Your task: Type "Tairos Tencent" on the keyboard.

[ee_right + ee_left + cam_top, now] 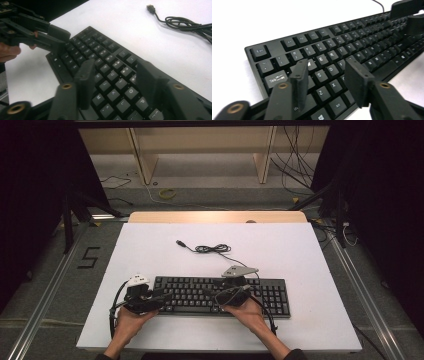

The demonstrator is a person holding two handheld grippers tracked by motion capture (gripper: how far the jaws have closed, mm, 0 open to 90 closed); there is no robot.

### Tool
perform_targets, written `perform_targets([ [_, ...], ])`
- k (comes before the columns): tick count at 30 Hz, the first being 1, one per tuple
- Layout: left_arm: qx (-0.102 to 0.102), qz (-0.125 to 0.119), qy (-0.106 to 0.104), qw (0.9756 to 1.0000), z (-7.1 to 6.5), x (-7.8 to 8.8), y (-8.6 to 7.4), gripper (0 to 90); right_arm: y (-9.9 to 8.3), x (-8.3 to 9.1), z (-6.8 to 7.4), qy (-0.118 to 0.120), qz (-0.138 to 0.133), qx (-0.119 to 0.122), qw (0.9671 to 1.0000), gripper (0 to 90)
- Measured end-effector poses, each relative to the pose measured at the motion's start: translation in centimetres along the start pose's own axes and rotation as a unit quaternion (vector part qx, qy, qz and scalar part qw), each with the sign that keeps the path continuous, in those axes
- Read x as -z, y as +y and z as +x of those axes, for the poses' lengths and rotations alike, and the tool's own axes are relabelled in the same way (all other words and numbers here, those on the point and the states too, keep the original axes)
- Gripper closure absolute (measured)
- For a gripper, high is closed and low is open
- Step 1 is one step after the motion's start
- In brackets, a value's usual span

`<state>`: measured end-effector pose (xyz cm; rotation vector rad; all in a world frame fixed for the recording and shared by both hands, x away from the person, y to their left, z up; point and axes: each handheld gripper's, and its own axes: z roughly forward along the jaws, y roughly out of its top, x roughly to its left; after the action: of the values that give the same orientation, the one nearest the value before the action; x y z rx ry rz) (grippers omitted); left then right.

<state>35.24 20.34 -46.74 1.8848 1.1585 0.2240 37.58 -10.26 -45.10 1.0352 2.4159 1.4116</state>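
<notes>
Left hand-held gripper (pixel 325 75): jaws spread, nothing between them, hovering over the letter keys at the left end of the keyboard (pixel 200 295).
Right hand-held gripper (pixel 116 80): jaws spread and empty, over the keys right of the middle.
Keyboard: black, flat on the white bench (pixel 300 250), near the person's edge, long side across.
Cable (pixel 212 249): loosely coiled behind the keyboard, its plug (pixel 150 8) lying free on the bench.
Doing the step well: it looks like pressing or gripping the keyboard; lower each jaw squarely and keep both ends level.
Containers: none on the bench.
</notes>
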Motion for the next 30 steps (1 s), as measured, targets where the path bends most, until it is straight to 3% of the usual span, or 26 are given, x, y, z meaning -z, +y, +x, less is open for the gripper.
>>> perform_targets([
  [7,-0.004,-0.021,-0.007,0.9997,-0.5,0.5,-0.1,40.9,0.5,-0.8,0.1,-0.001,0.014,0.004,0.9999,69.0],
  [20,-0.011,-0.039,-0.021,0.999,-1.3,1.1,-0.4,34.9,0.6,-2.6,-0.1,-0.014,0.049,0.008,0.9987,88.5],
  [30,-0.013,-0.041,-0.023,0.9988,-1.5,1.2,-0.6,33.4,0.3,-3.4,-0.4,-0.024,0.066,0.008,0.9975,90.0],
])
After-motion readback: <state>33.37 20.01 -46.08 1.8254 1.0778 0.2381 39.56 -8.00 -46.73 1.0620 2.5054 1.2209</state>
